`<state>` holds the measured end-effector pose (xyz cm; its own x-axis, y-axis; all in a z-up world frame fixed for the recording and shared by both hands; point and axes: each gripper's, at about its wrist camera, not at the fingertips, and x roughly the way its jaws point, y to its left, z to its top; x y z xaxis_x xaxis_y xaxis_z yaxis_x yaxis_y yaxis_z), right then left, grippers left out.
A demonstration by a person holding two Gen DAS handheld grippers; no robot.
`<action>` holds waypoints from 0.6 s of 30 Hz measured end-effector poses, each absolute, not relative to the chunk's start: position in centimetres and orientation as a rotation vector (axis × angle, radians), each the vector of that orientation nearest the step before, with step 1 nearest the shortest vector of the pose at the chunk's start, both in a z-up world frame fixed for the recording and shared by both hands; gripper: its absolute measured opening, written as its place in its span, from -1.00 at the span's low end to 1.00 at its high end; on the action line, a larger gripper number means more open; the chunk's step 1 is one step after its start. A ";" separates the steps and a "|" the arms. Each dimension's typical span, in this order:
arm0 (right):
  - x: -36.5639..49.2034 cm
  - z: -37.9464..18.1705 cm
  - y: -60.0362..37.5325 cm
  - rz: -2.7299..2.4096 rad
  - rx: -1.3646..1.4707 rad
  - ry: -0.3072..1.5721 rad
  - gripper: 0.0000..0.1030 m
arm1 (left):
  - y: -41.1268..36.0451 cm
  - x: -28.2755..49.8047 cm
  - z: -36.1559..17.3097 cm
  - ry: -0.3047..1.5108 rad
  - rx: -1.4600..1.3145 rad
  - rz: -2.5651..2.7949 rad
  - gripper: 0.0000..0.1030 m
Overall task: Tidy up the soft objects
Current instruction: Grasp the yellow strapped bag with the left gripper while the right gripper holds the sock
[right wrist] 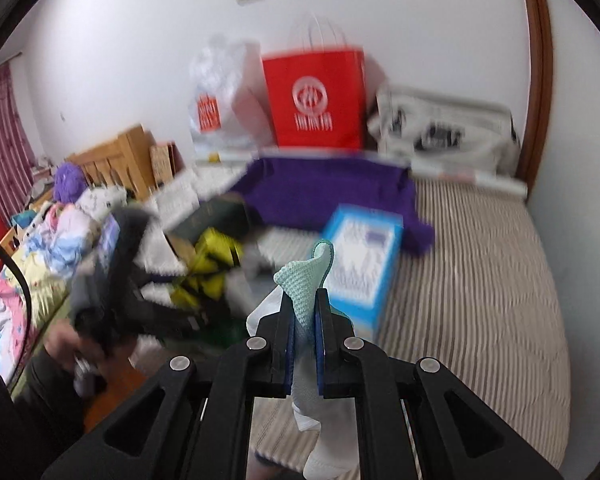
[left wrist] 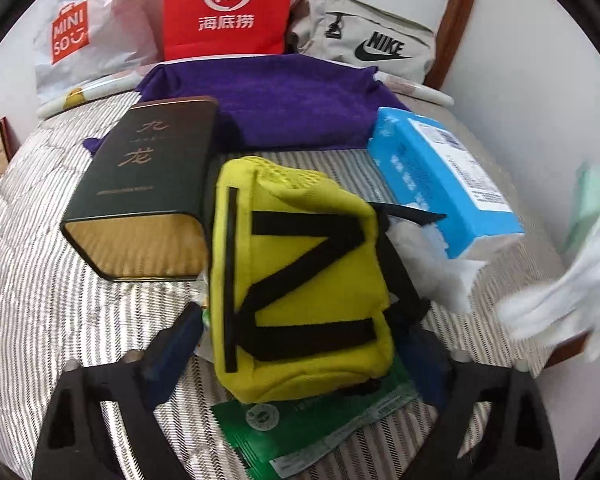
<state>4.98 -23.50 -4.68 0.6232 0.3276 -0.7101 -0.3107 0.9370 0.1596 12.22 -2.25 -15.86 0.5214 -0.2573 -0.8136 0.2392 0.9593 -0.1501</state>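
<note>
My left gripper [left wrist: 300,332] is shut on a yellow pouch with black straps [left wrist: 296,280], its blue-padded fingers [left wrist: 176,340] pressing both sides; the pouch sits just above the striped mattress. My right gripper [right wrist: 305,308] is shut on a mint-green knitted cloth [right wrist: 306,276] with white fabric hanging below it, held above the bed. That cloth shows as a white blur at the right edge of the left wrist view [left wrist: 564,292]. A purple towel [left wrist: 284,100] lies spread at the back of the bed. The yellow pouch shows blurred in the right wrist view [right wrist: 210,256].
A dark tin box [left wrist: 148,184] lies left of the pouch. A blue tissue pack [left wrist: 440,176] lies to its right and a green packet [left wrist: 312,420] beneath it. A Miniso bag [left wrist: 84,32], red bag [left wrist: 228,8] and Nike bag [left wrist: 364,40] line the wall.
</note>
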 end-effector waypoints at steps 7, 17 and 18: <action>6.1 -10.0 -24.5 0.374 0.085 0.921 -0.84 | -1.4 11.7 -14.5 0.960 -0.033 -0.285 0.21; 6.0 -10.0 -24.7 0.435 0.128 0.905 -0.84 | 2.4 9.2 -11.0 0.926 -0.046 -0.194 0.20; 6.0 -10.0 -24.7 0.436 0.125 0.904 -0.84 | 3.0 8.9 -11.0 0.930 -0.045 -0.178 0.20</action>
